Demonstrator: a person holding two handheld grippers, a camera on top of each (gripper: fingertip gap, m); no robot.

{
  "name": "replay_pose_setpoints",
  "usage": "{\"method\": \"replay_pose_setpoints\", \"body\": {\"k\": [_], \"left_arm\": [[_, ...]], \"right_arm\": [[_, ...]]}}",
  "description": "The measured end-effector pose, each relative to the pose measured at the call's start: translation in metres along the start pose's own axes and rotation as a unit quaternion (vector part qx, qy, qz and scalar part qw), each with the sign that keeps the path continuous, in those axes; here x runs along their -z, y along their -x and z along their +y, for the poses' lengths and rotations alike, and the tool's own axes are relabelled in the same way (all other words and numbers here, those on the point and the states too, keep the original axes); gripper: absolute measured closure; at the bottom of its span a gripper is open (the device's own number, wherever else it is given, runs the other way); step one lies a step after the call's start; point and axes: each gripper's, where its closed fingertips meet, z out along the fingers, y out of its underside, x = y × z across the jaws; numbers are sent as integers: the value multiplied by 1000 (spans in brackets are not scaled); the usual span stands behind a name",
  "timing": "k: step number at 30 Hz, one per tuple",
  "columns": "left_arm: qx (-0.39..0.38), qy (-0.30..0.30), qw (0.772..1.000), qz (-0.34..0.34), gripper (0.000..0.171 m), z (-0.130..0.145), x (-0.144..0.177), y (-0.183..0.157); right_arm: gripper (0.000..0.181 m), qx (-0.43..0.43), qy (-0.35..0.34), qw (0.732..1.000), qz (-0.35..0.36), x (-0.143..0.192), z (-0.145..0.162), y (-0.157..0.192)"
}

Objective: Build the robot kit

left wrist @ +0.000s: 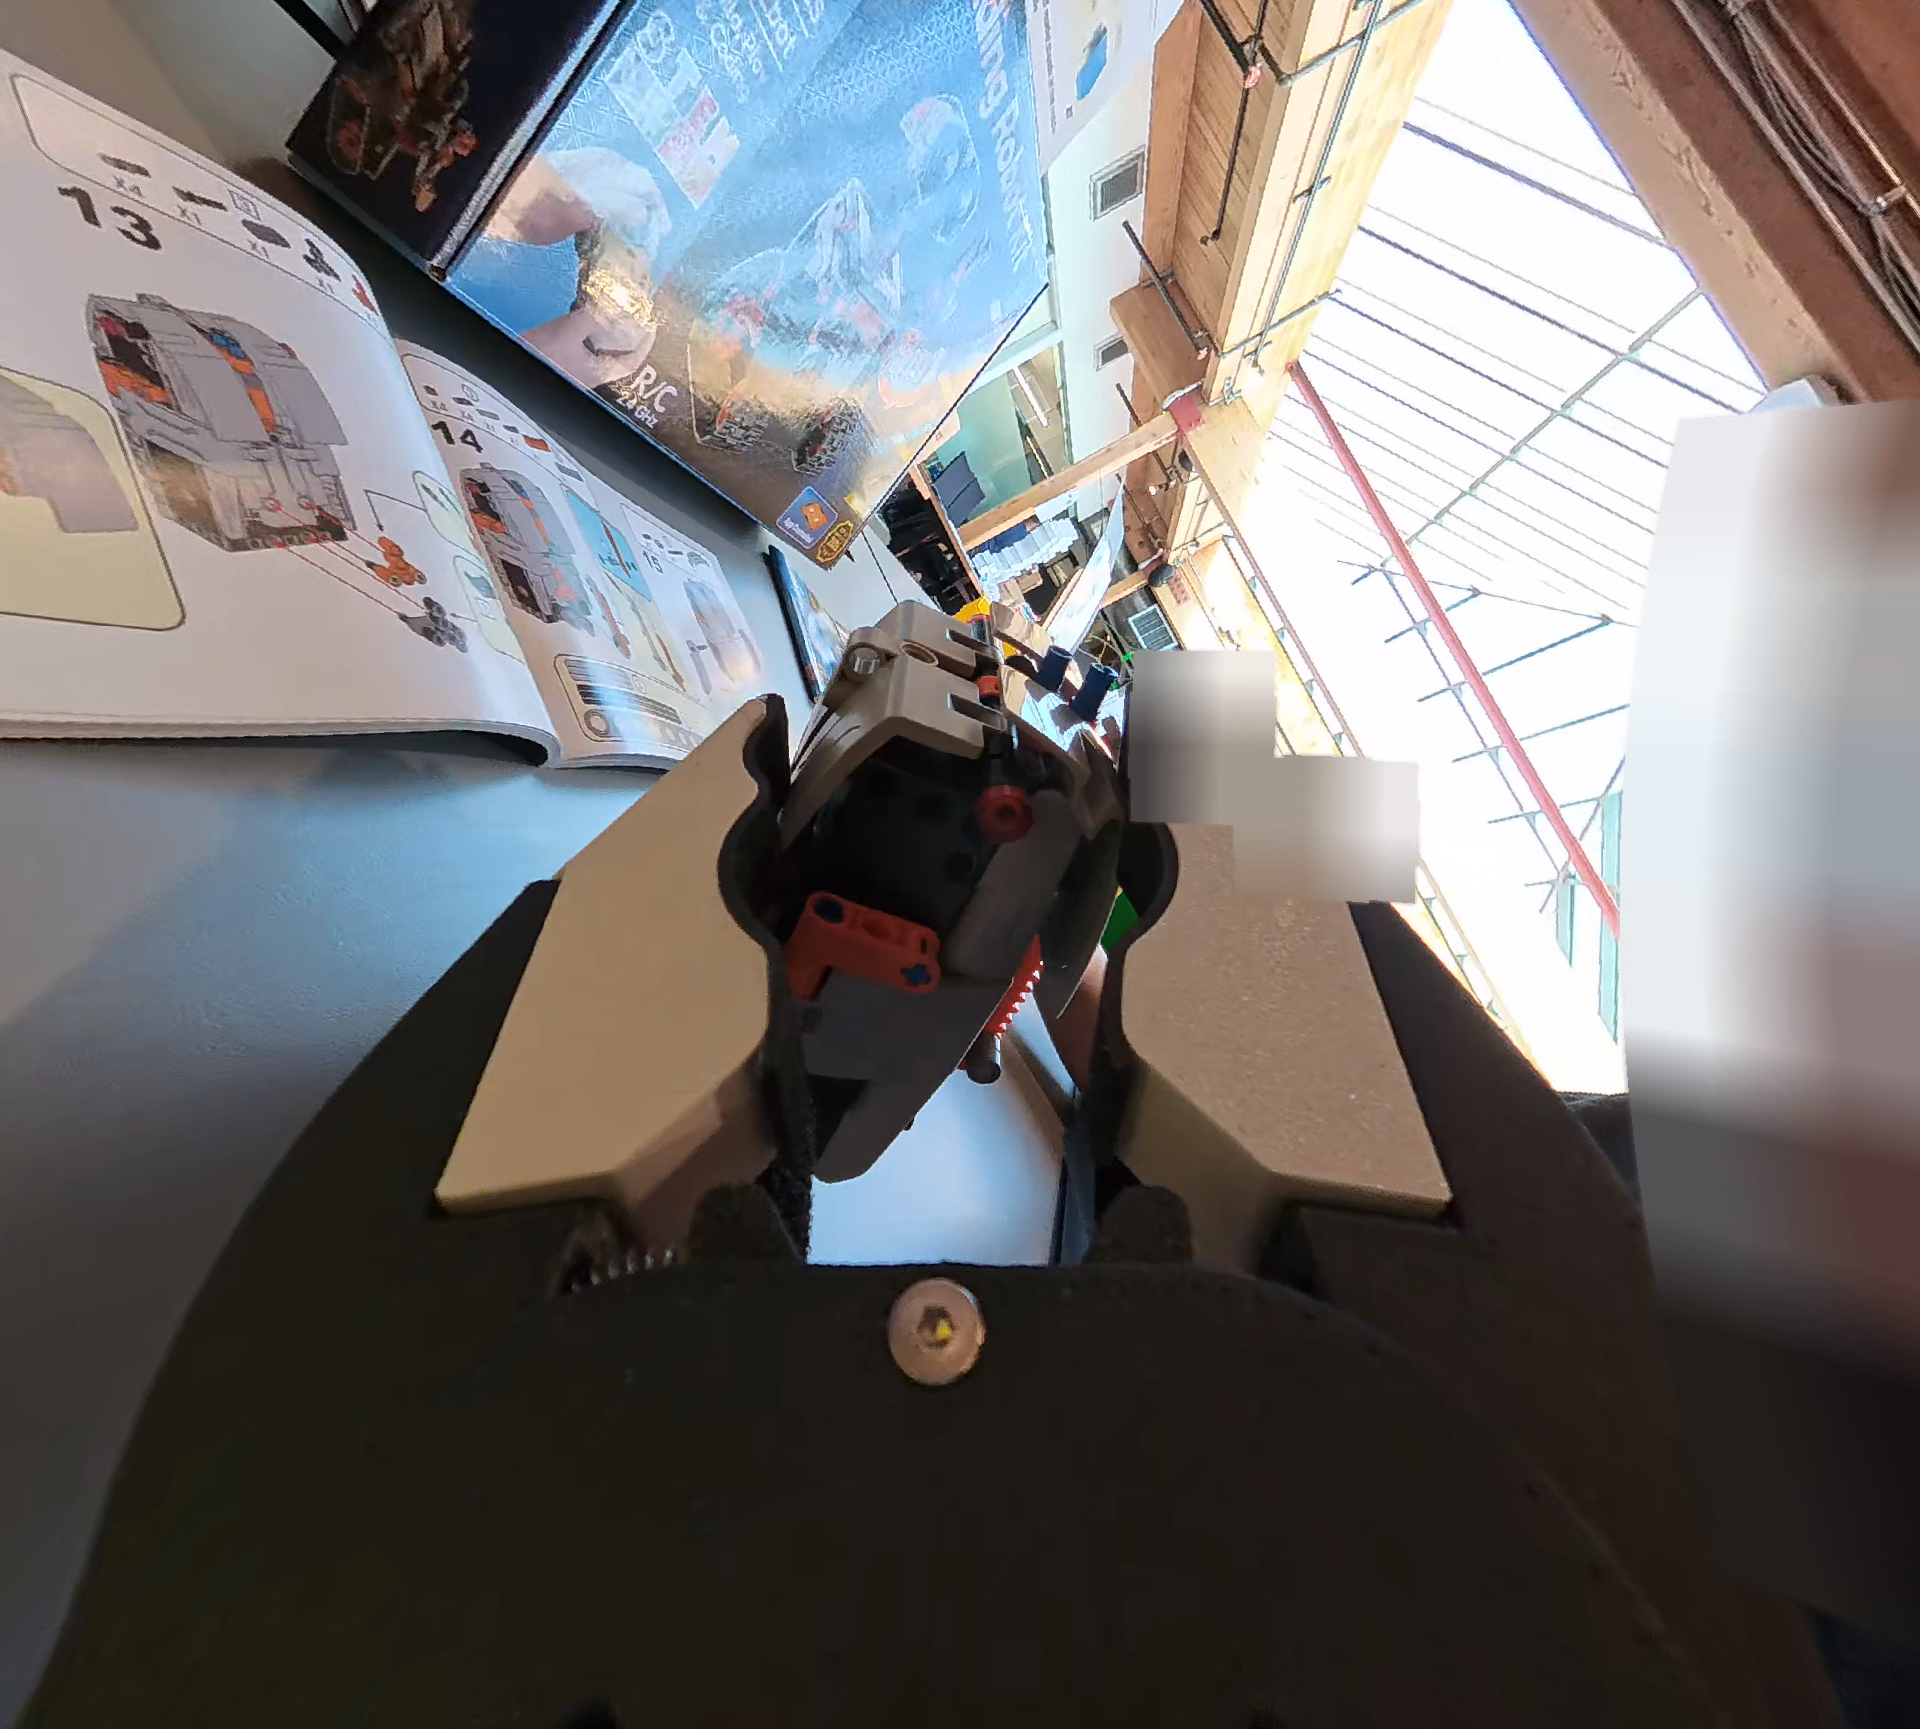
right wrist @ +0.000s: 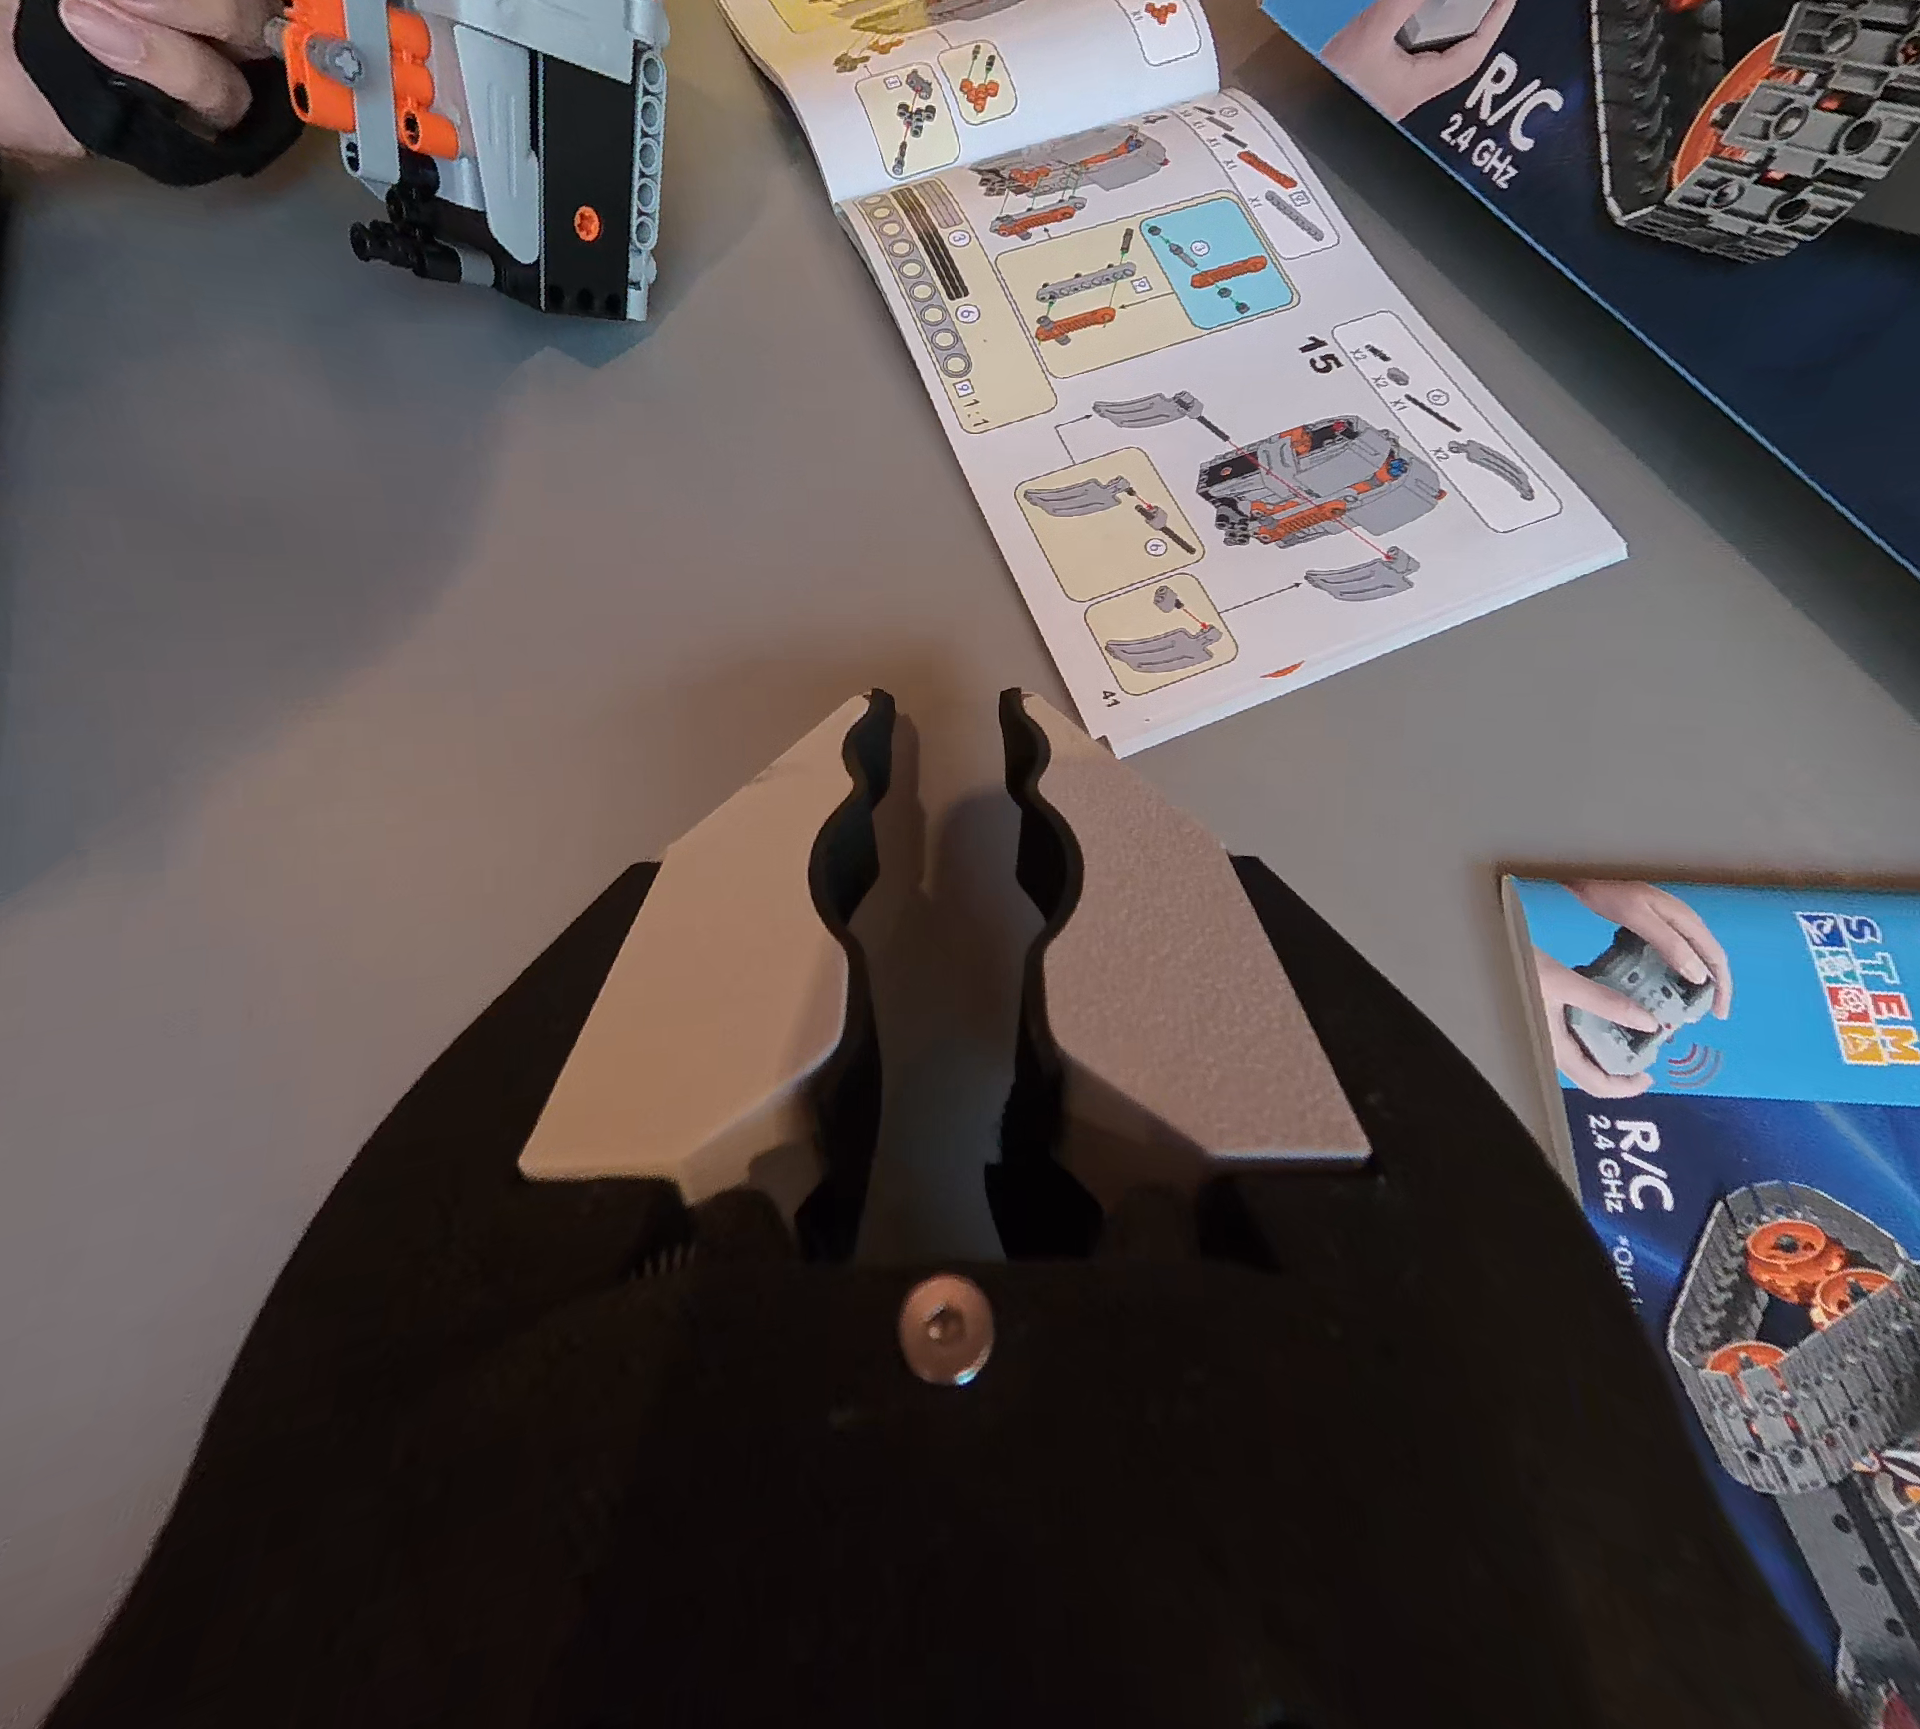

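Sitting clamped between the fingers of the left gripper [left wrist: 940, 806] is a partly built brick model [left wrist: 925, 858]: grey panels over a black core, orange connectors w/ blue pins, an orange toothed gear strip along one edge, black pins at the lower end. In the right wrist view the same model [right wrist: 499, 48] is upper left, held just above the grey table [right wrist: 416, 588], w/ a person's hand [right wrist: 114, 17] in a black fingerless glove beside it. The right gripper [right wrist: 945, 713] is empty, jaws a narrow gap apart, low over the table. An open instruction booklet [right wrist: 1143, 308] lies ahead of it, the blue kit box [right wrist: 1558, 152] beyond, a second blue booklet [right wrist: 1745, 1160] at right.
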Motion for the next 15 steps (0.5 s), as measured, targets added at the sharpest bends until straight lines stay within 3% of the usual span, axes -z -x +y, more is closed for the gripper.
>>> {"method": "replay_pose_setpoints", "body": {"k": [15], "left_arm": [[-22, 7, 1000, -14, 110, 2, 0, -1]], "right_arm": [[162, 2, 2, 1000, -1, 0, 0, 1]]}}
